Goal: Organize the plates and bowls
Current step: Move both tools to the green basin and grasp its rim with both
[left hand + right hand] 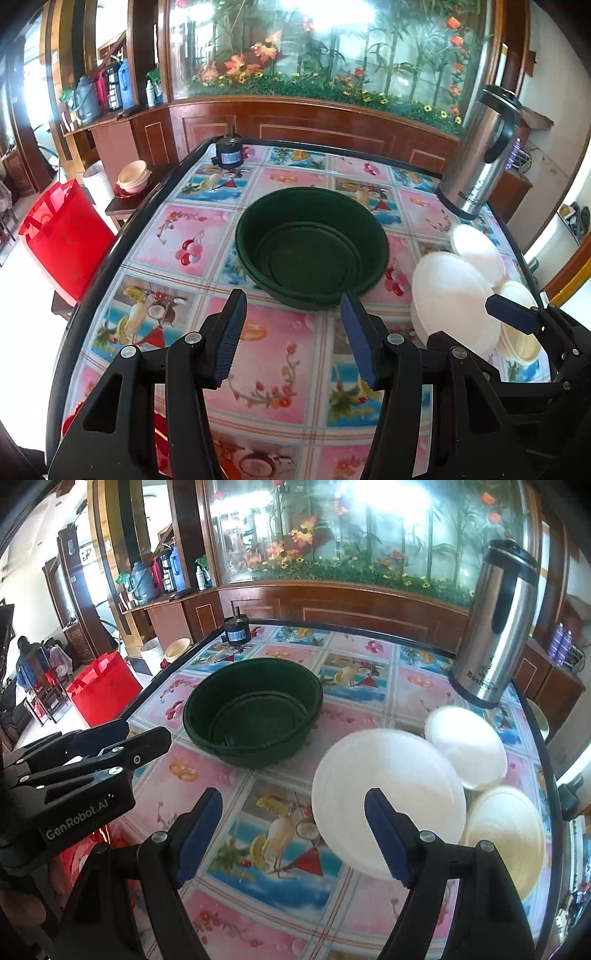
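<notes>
we held both grippers wide and empty above the bench (369,915). the big plate (388,797) lay just ahead of our right gripper (293,834), the nearer one; our left gripper (293,336) faced the basin (312,243).

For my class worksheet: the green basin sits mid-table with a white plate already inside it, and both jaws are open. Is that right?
Not quite. The green basin is empty, as the left wrist view shows; the large white plate lies on the table to its right. The rest holds: the basin is mid-table and both jaws are open.
</notes>
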Action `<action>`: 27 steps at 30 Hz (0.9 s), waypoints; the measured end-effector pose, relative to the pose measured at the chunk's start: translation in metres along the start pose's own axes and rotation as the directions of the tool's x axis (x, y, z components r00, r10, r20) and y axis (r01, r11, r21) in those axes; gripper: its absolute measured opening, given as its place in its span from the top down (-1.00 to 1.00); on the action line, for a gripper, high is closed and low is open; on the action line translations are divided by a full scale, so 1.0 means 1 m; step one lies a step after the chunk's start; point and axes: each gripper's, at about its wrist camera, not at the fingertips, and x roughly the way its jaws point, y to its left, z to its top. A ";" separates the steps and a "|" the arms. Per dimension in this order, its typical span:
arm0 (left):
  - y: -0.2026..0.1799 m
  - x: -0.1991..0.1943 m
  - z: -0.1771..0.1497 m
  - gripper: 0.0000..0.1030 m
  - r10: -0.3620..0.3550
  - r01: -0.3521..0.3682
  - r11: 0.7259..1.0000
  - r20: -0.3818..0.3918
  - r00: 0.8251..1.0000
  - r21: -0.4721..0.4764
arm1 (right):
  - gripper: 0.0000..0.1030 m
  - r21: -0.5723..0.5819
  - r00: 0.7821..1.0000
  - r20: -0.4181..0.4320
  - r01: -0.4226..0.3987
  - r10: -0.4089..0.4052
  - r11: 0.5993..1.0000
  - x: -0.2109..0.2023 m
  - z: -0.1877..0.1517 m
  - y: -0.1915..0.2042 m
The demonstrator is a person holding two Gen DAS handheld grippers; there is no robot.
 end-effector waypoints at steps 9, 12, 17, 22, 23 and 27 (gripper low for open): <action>0.026 0.030 0.019 -0.04 0.058 -0.059 0.998 -0.031 0.998 -0.030 | -0.55 -0.014 0.999 -0.033 0.009 -0.009 1.000 0.027 0.022 0.000; 0.032 0.040 0.023 -0.04 0.066 -0.068 0.997 -0.050 0.997 -0.041 | -0.55 -0.006 0.999 -0.046 0.003 -0.004 1.000 0.034 0.026 -0.003; 0.040 0.053 0.027 -0.04 0.056 -0.061 0.996 -0.084 0.995 -0.066 | -0.55 -0.003 0.998 -0.060 0.001 -0.001 1.000 0.040 0.028 -0.003; 0.049 0.063 0.035 -0.04 0.049 -0.060 0.993 -0.105 0.993 -0.098 | -0.55 0.018 0.997 -0.079 -0.011 0.012 1.000 0.050 0.041 -0.012; 0.052 0.065 0.038 -0.04 0.043 -0.055 0.992 -0.111 0.993 -0.109 | -0.55 0.025 0.996 -0.084 -0.018 0.020 1.000 0.053 0.044 -0.015; 0.059 0.078 0.047 -0.03 0.013 -0.034 0.989 -0.142 0.990 -0.146 | -0.55 0.079 0.993 -0.100 -0.058 0.065 0.995 0.064 0.056 -0.027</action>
